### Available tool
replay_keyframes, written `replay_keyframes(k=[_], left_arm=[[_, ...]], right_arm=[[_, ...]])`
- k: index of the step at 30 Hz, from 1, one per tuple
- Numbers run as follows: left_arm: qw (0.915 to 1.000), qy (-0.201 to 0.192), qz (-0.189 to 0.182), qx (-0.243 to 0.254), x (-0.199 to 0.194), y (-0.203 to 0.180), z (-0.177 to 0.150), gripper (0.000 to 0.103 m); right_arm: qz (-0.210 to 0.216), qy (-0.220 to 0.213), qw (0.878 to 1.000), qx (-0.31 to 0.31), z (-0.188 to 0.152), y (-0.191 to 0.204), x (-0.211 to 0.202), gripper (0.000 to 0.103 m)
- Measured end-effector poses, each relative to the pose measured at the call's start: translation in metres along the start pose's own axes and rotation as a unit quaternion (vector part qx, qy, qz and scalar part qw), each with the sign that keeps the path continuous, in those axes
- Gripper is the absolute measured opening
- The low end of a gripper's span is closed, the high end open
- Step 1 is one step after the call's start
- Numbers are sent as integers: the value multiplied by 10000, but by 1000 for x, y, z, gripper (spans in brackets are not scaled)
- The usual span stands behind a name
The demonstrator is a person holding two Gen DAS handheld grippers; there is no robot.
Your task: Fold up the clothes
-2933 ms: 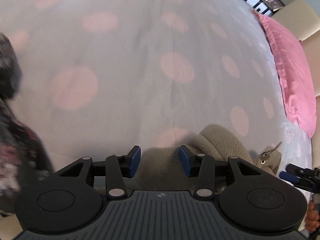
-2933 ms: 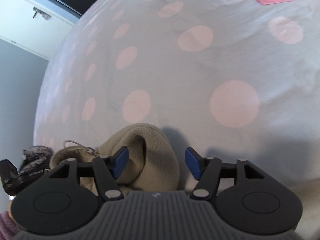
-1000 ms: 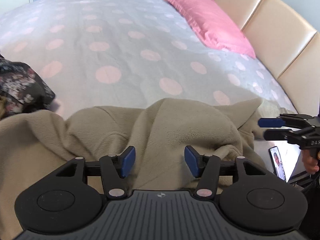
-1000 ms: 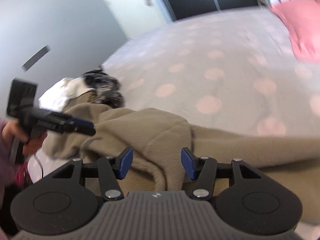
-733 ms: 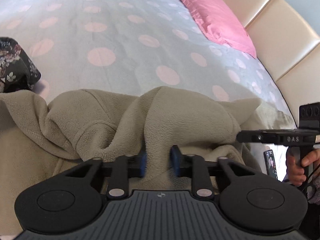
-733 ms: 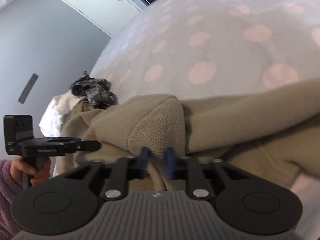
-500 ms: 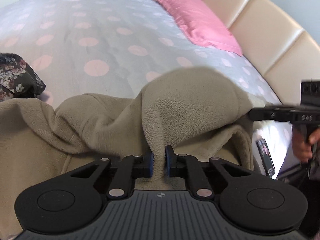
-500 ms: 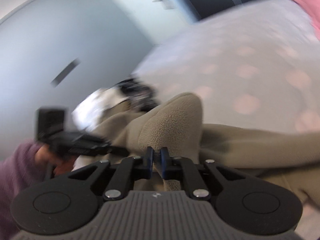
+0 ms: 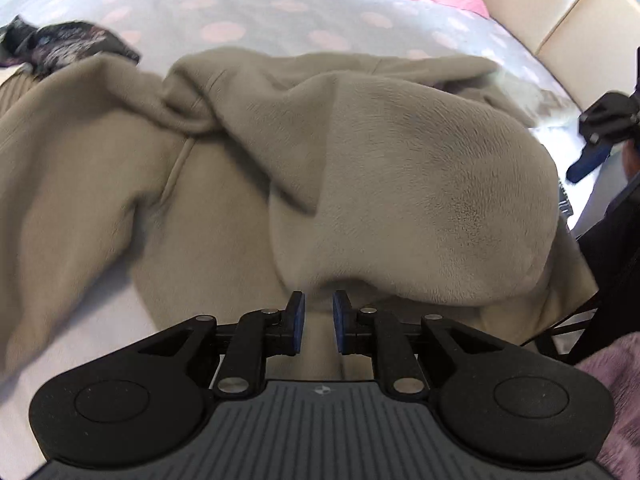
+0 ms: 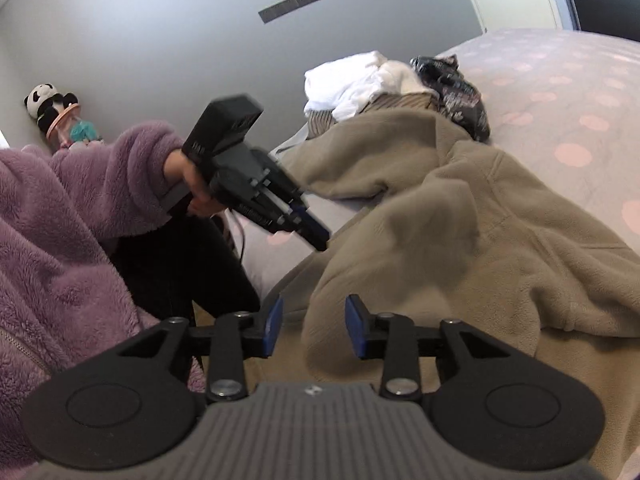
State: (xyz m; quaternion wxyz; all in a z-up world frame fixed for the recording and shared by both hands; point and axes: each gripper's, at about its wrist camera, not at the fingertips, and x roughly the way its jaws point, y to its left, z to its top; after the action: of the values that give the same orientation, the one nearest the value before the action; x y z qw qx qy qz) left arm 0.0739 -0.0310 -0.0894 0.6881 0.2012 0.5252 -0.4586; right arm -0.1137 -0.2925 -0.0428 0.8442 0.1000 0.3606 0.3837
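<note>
While the left gripper (image 9: pixel 318 322) pinches a fold of the tan fleece garment (image 9: pixel 400 184), the right gripper (image 10: pixel 314 326) stands released at its near edge.

Pinched between the left pads at the near hem, the fleece bulges up in a rounded hump, probably so that this end can be lifted and drawn flat before folding; the rest sprawls crumpled across the grey bedspread with pink dots (image 9: pixel 256 4), beside a dark floral cloth (image 9: pixel 68 42) and a white bundle (image 10: pixel 360 78). With jaws apart and nothing between them, the right tool seems to be freed for a new hold. Pale lettering shows on the left tool's black body in the right view, too blurred to read; no other writing is legible.
</note>
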Motion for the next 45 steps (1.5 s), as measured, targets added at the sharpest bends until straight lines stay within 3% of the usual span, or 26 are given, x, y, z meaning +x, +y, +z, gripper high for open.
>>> replay_keyframes(k=[1,3,5,6,8,11,18,21,25,26,27,30,33,37,40,45], left_arm=[[10000,-51,30,-30,-2,2,-4,22],[9996,-255,46,-55,-7,4,-8,30],[9986,-510,-43,-122,-12,4,-9,46],[9979,-621,-107,-142,-14,3,-9,49],[9971,-734,-192,-67,-14,-2,-8,50],[9971,-667,30,371,-7,-19,-6,50],[9871,-602,707,1302,9,-37,-16,50],[9798,-589,968,1650,19,-38,-13,50],[9717,-671,1010,2029,31,-47,-1,50],[9689,-711,1040,2128,34,-51,1,50],[9660,-757,1073,2228,36,-56,3,50],[9601,-908,1119,2398,44,-67,8,50],[9601,-981,949,2441,43,-73,8,50],[9604,-1067,867,2424,33,-72,3,51],[9630,-1084,927,2285,26,-63,4,54],[9657,-1065,1383,1924,16,-39,14,54]], right_arm=[[-77,-97,9999,38,0,-2,-4,40],[-330,-311,9988,201,3,-9,-7,53],[-504,-452,9971,349,5,-14,-7,56],[-493,-444,9971,364,5,-13,-5,58],[-493,-302,9982,181,6,-5,5,66],[-730,102,9968,-295,3,6,22,67],[-1635,1289,9745,-836,-22,-2,55,67],[-1619,1424,9732,-798,-27,-9,72,67],[-1538,1554,9731,-731,-32,-18,98,66],[-1511,1586,9730,-729,-34,-20,104,60],[-1473,1633,9727,-743,-39,-20,109,42],[-1699,1812,9649,-857,-41,-19,116,21],[-2150,1587,9603,-800,-33,-24,93,17],[-2909,942,9510,-448,-17,-39,40,17],[-2728,727,9592,-164,-13,-46,10,20],[-2554,630,9634,-515,-10,-35,-4,33]])
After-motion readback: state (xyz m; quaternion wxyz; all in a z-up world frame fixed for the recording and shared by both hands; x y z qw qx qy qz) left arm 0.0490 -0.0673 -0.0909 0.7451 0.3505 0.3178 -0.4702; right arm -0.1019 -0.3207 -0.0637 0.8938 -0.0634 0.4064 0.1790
